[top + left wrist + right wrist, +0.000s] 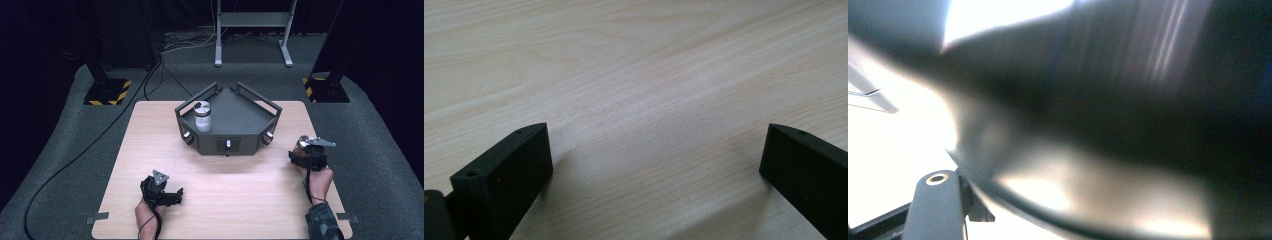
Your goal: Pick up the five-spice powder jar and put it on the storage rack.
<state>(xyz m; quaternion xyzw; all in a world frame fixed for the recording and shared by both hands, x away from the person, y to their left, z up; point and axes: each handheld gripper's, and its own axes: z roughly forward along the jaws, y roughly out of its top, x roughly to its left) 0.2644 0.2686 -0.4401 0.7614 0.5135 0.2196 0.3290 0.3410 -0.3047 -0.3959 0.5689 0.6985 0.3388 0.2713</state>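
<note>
High view: your left gripper [172, 196] sits low on the near left of the wooden table [150, 145], jaws pointing right, nothing in them. Your right gripper [302, 145] is at the table's right edge, hand [316, 177] under it, and a round metal lid [303, 142] shows at its tip. A dark angular tray [240, 117] stands at the far middle of the table; a clear glass jar [203, 117] stands upright in its left part, well apart from both grippers. Left gripper view: jaws spread wide over bare wood grain, released. Right gripper view: a blurred, shiny dark curved surface sits pressed close before the lens; you appear clenched on the lid, one jaw visible at lower left.
</note>
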